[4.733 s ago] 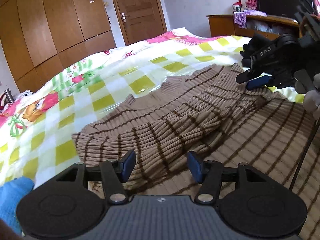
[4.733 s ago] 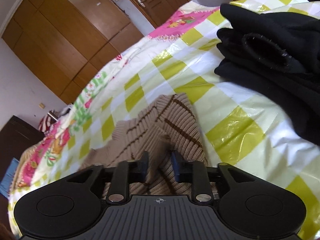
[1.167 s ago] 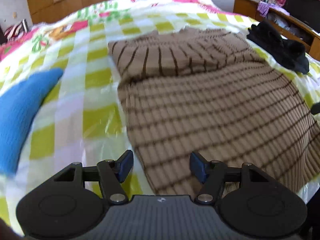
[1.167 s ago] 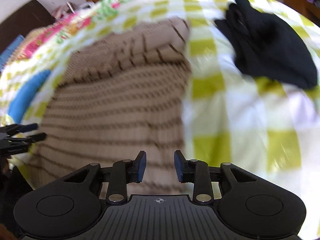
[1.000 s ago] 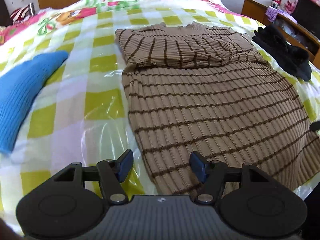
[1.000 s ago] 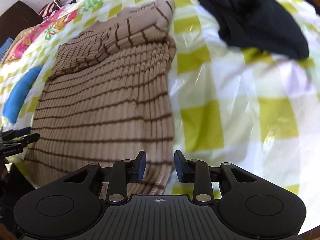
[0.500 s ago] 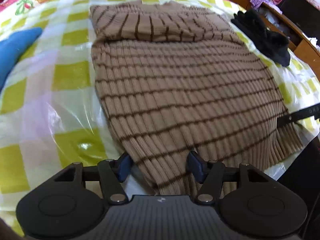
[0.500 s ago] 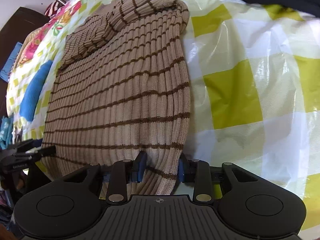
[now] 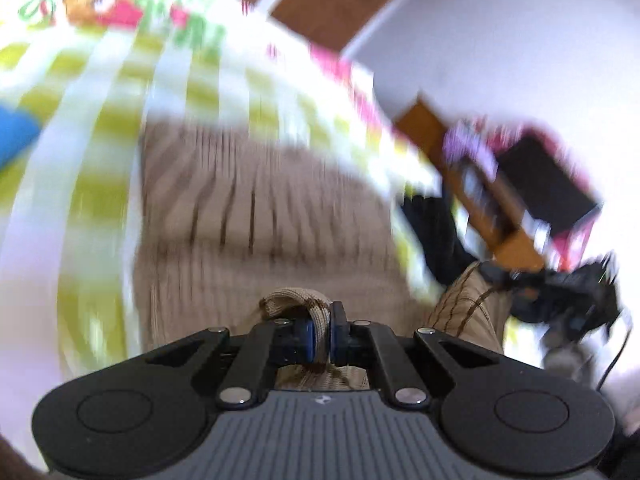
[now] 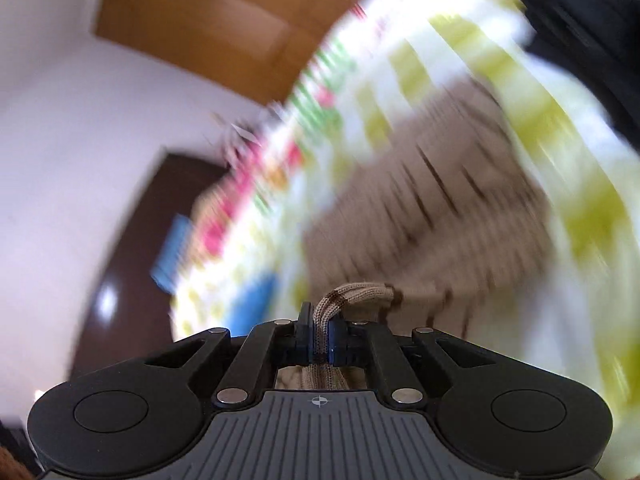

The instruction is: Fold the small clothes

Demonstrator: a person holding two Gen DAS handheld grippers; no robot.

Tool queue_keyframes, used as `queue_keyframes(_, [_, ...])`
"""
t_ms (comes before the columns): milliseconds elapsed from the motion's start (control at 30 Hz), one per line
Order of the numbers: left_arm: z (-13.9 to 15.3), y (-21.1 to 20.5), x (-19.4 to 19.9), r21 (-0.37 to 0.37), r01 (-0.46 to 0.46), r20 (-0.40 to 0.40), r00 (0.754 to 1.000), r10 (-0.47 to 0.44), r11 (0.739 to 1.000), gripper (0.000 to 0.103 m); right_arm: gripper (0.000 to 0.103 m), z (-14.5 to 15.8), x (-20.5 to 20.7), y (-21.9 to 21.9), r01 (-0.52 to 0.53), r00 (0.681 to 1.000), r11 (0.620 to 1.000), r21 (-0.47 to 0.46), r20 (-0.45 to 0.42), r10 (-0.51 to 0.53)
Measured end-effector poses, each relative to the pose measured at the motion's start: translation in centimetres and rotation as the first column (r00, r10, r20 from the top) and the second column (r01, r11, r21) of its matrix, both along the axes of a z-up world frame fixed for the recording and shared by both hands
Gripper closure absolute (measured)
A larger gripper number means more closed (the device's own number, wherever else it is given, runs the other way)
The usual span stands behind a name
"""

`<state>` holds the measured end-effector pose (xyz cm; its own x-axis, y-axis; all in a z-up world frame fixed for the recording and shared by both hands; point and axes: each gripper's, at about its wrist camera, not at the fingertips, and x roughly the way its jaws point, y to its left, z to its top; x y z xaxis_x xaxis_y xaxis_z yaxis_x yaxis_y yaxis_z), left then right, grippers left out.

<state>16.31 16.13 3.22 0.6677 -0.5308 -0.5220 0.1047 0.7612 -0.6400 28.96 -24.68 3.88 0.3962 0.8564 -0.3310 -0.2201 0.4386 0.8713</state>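
A tan ribbed sweater with dark brown stripes (image 9: pixel 256 216) lies on the yellow-and-white checked bedspread (image 9: pixel 92 184); both views are motion-blurred. My left gripper (image 9: pixel 321 334) is shut on the sweater's hem, a bunch of knit pinched between its blue pads. My right gripper (image 10: pixel 319 340) is shut on the hem's other corner, and the sweater (image 10: pixel 432 216) stretches away from it. The right gripper also shows in the left wrist view (image 9: pixel 560 292), holding a raised corner of the sweater.
A black garment (image 10: pixel 592 32) lies on the bed at the right. A blue knit item (image 9: pixel 16 136) lies at the left. A wooden dresser with a dark screen (image 9: pixel 536 196) stands beyond the bed, and wooden wardrobe doors (image 10: pixel 224 16) are behind.
Both grippers have shut on the sweater's hem, which lay between open fingers half a second ago, and have lifted it; the views have swung up toward the room.
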Motion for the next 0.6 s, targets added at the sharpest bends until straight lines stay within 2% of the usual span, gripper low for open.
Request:
queue_keyframes(67, [0.0,1.8,3.8,-0.011,-0.031,0.051,0.998,0.032,0.999,0.081,0.096,0.0,4.1,1.3,0.064,0.997,0.998,0.007,0.050,-0.064])
queue_keyframes(133, [-1.1,3.5,7.9,-0.003,-0.095,0.052,0.994,0.095,0.995,0.081,0.096,-1.4,8.8,2.3,0.144,0.989,0.990,0.007,0.035,-0.144])
queue_keyframes(167, [-2.2,4.5,10.1,-0.018,-0.123,0.031,0.992,0.124,0.992,0.081,0.096,-2.4,11.0,2.8,0.177,0.984,0.984,-0.016,0.039,-0.177])
queue_keyframes(200, [-3.5,5.3,11.9,-0.036,-0.155,-0.014,0.988,0.154,0.987,0.081,0.090,-3.4,12.5,3.1,0.216,0.976,0.974,-0.068,0.014,-0.215])
queue_keyframes(267, [-6.0,6.3,14.7,-0.036,-0.184,-0.091,0.979,0.180,0.982,0.081,0.090,-5.6,14.6,3.8,0.220,0.972,0.969,-0.110,-0.065,-0.228])
queue_keyframes(333, [-7.2,6.3,15.3,-0.020,-0.195,-0.125,0.974,0.191,0.981,0.077,0.089,-6.6,14.6,4.2,0.216,0.970,0.965,-0.146,-0.081,-0.229])
queue_keyframes(467, [-7.4,6.4,13.4,-0.048,-0.215,-0.096,0.973,0.210,0.975,0.065,0.081,-6.5,12.3,3.2,0.241,0.968,0.953,-0.182,-0.029,-0.250])
queue_keyframes(533, [-7.2,6.7,12.0,-0.057,-0.228,-0.086,0.971,0.223,0.972,0.054,0.077,-5.7,11.2,2.1,0.246,0.968,0.946,-0.212,0.013,-0.249])
queue_keyframes(600, [-7.1,6.9,11.0,-0.030,-0.228,-0.083,0.971,0.225,0.973,0.050,0.071,-4.7,9.8,1.5,0.255,0.967,0.919,-0.299,0.093,-0.238])
